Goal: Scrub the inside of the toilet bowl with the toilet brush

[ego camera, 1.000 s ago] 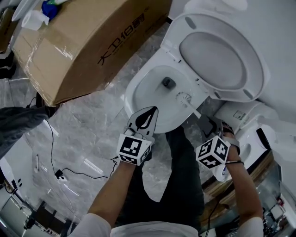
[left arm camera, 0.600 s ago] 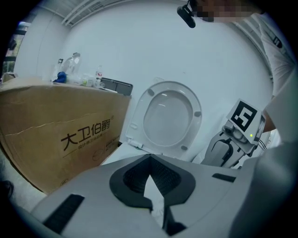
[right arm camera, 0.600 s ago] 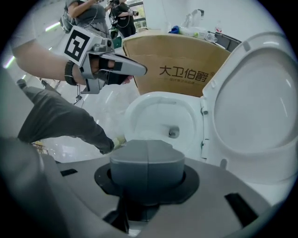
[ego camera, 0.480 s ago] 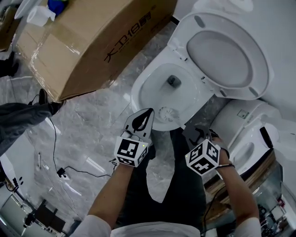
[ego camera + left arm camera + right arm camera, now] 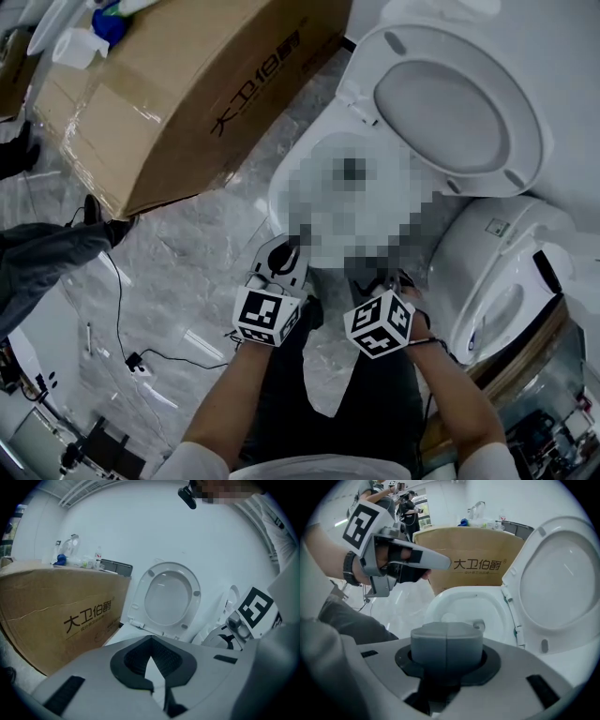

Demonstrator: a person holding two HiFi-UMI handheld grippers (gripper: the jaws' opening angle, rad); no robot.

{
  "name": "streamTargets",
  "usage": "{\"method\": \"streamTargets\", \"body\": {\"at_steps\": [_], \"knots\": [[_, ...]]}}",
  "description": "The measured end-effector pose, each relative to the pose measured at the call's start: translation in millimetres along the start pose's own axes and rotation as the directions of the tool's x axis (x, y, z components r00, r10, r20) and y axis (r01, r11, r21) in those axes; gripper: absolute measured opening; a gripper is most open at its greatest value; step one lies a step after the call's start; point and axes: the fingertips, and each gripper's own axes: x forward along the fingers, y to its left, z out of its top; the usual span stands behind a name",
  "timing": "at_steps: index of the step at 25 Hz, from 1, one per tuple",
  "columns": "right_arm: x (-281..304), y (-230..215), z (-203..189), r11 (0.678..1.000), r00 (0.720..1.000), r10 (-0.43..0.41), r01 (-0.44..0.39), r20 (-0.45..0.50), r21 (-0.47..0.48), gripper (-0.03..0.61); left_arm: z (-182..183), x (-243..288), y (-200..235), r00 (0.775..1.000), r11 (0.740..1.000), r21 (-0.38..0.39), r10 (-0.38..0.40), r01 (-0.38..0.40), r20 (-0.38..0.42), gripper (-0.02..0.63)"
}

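Toilet brush handle (image 5: 440,648) is pinched in the right claw (image 5: 446,638), its grey end facing the camera and the toilet bowl (image 5: 461,603) just beyond it; the bristle head cannot be made out. The left claw (image 5: 152,639) is pressed together at the tips, holds nothing, and hangs near the bowl's front rim. The lid (image 5: 562,583) stands raised. A cardboard box (image 5: 187,84) lies beside the toilet.

The cardboard box (image 5: 187,94) carries the black printed characters "大卫伯爵" on its side face. A smaller printed line directly beneath them is illegible, as is the small label (image 5: 495,228) nearby.
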Motion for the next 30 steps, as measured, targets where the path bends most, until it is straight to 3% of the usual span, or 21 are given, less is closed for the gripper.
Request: {"method": "streamTargets", "body": {"at_steps": [3,6,17,30], "knots": [[-9,-21,2,0.993,0.995,-0.084,0.08,0.045,0.085,0.156,4,-1,0,1.0,1.0,0.009,-0.002,0.002,-0.001,0.006],[-13,-27,-8,0.989,0.991,-0.128,0.124,0.047,0.084,0.156,5,0,0,1.0,1.0,0.014,-0.004,0.004,-0.008,0.006],[45,-19,-16,0.992,0.992,-0.106,0.11,0.065,-0.063,0.156,-21,35,0,1.0,0.999,0.027,-0.021,0.021,-0.02,0.006],[73,-96,-1,0.965,0.978,-0.169,0.19,0.126,-0.179,0.156,-28,70,9,1.0,0.999,0.03,-0.025,0.024,0.006,0.006]]}}
